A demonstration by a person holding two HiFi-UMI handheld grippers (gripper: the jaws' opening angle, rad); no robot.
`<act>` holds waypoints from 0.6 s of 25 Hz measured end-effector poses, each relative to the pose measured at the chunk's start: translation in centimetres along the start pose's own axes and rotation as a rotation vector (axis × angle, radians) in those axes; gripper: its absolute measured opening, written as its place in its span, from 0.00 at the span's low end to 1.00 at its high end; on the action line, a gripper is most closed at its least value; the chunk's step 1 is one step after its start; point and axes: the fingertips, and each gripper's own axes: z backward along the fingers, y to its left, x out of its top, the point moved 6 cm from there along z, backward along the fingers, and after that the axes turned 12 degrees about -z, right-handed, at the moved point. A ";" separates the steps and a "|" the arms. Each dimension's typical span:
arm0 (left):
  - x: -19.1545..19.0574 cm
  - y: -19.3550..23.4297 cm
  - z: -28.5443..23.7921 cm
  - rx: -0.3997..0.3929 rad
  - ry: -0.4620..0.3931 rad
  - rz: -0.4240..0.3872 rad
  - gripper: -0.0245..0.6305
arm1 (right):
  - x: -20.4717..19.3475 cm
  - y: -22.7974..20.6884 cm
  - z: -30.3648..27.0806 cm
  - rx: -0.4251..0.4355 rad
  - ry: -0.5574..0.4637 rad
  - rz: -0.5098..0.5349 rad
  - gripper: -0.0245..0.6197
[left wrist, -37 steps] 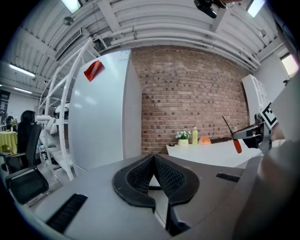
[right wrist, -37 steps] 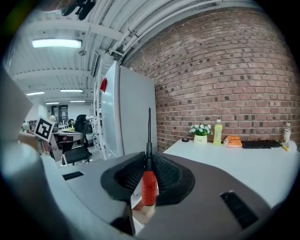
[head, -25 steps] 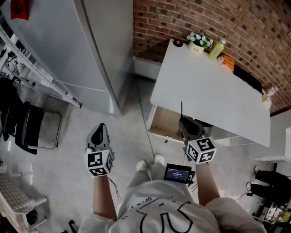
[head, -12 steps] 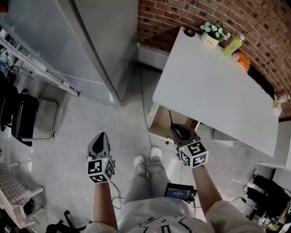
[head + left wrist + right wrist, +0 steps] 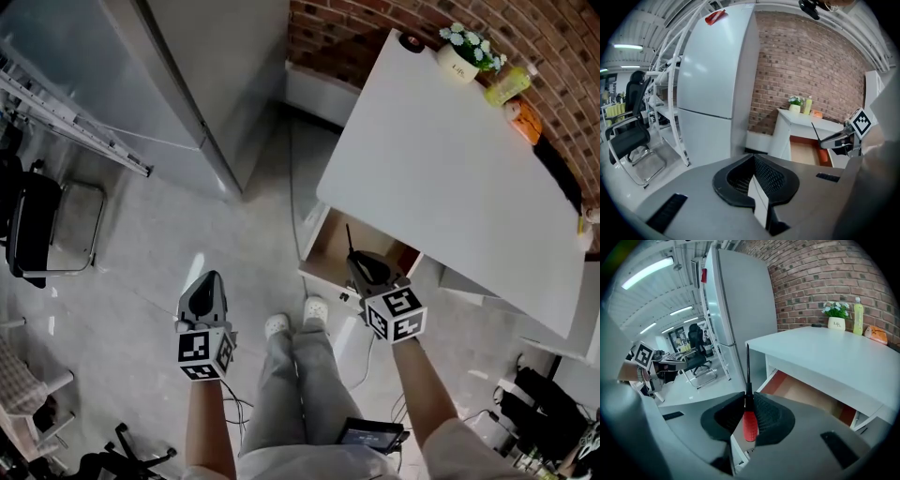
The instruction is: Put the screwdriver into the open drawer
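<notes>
My right gripper is shut on a screwdriver with a red handle. Its thin black shaft points up and away over the front part of the open drawer. That drawer has a bare wooden bottom and hangs under the white desk. In the right gripper view the handle sits between the two pads. My left gripper hangs over the floor to the left of the person's legs, well away from the drawer. It is shut with nothing in it.
A tall grey fridge stands left of the desk. A brick wall runs behind. A flower pot and a yellow bottle sit at the desk's far end. A black chair and a metal rack stand at far left.
The person has stepped closer, so the desk and drawer sit nearer to the right gripper. The screwdriver's shaft now lies over the drawer's front. The left gripper has kept its place.
</notes>
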 end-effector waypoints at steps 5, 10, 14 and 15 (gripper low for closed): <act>-1.8 -0.3 -1.8 -0.005 0.011 0.002 0.06 | -1.8 -1.8 -2.4 -0.009 0.039 0.007 0.13; -3.5 0.1 -3.0 0.007 0.031 0.013 0.06 | -3.2 -3.5 -5.1 -0.025 0.087 -0.020 0.13; -5.3 0.6 -3.8 0.019 0.059 0.038 0.06 | -4.6 -4.6 -7.3 -0.041 0.151 -0.013 0.13; -5.8 0.7 -4.0 0.022 0.068 0.044 0.06 | -5.0 -4.9 -7.8 -0.046 0.174 -0.017 0.13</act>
